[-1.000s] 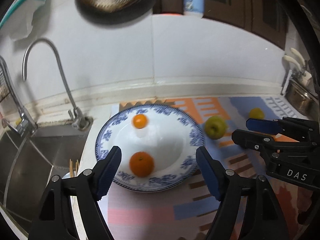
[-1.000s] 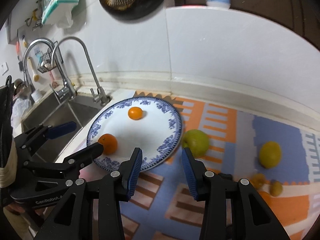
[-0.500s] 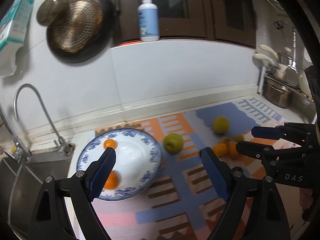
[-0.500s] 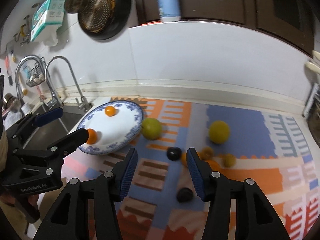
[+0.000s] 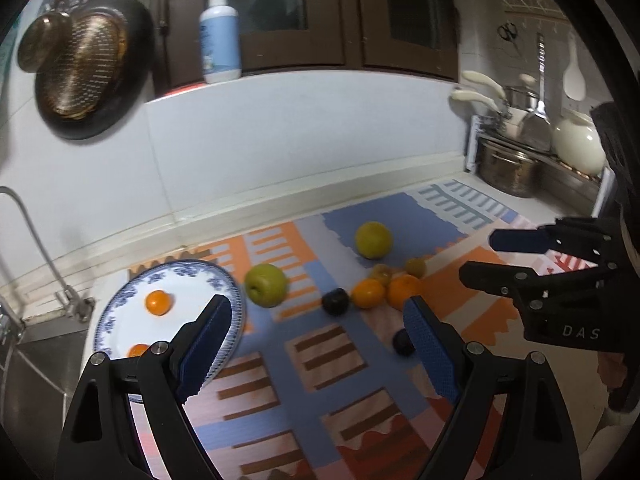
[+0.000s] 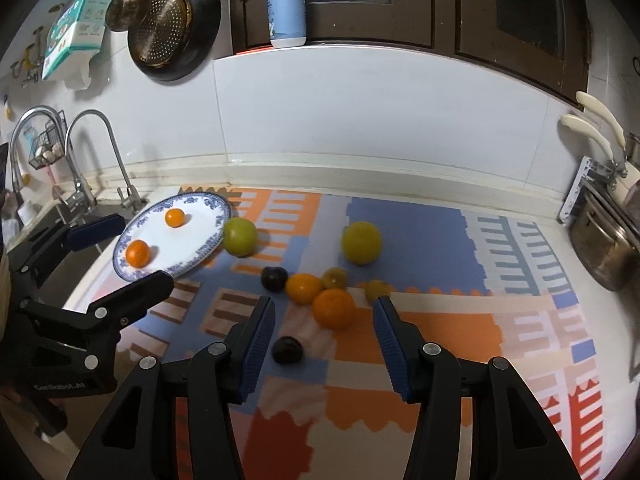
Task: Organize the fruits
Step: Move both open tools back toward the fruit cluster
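1. While both tongs hang above the bench (image 6: 532,200), neither one grasps anything; all fruit lies on the plate or on the patterned mat (image 6: 420,232).
2. Landmark: blue-rimmed plate (image 6: 204,206) at the mat's left edge, next to the sink (image 6: 60,216) and faucet (image 6: 100,136).
3. On the plate: two small oranges, one toward the back (image 6: 175,217), one toward the front (image 6: 138,253), apart from each other.
4. Green apple (image 6: 239,236) sits just right of the plate, touching or nearly touching its rim; cannot tell which.
5. Yellow-green fruit (image 6: 361,242) lies well right of the plate, farther than the apple.
6. Cluster right of and nearer than the plate: dark plum (image 6: 274,279), orange (image 6: 304,288) beside it, bigger orange (image 6: 333,308) in front, two small yellowish fruits (image 6: 334,278) (image 6: 377,289) at the back and right.
7. Second dark plum (image 6: 287,350) lies alone, nearest the camera side of the cluster.
8. Right tongs (image 6: 323,344): released, partly spread, jaws empty. In this view the bigger orange and the lone plum sit between the two blue pads (image 6: 258,344), but lower, on the mat, untouched.
9. Left tongs (image 5: 316,352): released, spread wide, empty. Their left pad (image 5: 204,346) overlaps the plate's right rim in view; the front orange (image 5: 138,350) shows just left of it, partly hidden.
10. From the right wrist view, the left tongs (image 6: 120,256) hover over the plate's near-left edge, touching nothing.
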`<act>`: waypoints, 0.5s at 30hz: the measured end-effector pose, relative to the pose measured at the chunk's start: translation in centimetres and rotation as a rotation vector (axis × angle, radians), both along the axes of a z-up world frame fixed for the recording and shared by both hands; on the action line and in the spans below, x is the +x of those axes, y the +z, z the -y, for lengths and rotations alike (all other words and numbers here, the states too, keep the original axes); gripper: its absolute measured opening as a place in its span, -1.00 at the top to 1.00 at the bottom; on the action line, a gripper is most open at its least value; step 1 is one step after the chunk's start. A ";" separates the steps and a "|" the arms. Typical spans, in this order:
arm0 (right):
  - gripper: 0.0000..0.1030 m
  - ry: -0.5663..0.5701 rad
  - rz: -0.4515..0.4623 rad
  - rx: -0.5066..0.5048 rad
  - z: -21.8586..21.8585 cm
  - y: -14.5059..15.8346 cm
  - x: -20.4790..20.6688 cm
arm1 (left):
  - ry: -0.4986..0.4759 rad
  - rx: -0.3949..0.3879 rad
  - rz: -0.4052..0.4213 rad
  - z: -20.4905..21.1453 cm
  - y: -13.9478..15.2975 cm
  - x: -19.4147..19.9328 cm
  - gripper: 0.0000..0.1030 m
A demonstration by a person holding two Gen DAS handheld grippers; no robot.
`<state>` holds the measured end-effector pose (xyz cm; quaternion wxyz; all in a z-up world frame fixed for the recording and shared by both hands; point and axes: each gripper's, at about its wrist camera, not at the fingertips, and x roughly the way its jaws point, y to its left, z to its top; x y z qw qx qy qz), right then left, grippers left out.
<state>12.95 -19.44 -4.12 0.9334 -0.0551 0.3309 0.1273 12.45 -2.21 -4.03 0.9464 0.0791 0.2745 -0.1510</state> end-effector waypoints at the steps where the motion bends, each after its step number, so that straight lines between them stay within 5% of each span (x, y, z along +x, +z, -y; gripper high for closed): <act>1: -0.01 0.006 0.001 -0.012 0.2 -0.1 0.0 | -0.013 0.007 0.000 0.4 -0.3 0.0 -0.70; 8: -0.01 0.065 -0.024 -0.070 0.8 -1.2 0.4 | -0.105 0.033 -0.022 2.6 -2.0 0.1 -0.68; 15: -0.01 0.130 -0.051 -0.108 1.3 -2.6 1.5 | -0.209 0.058 -0.084 4.5 -4.2 1.4 -0.39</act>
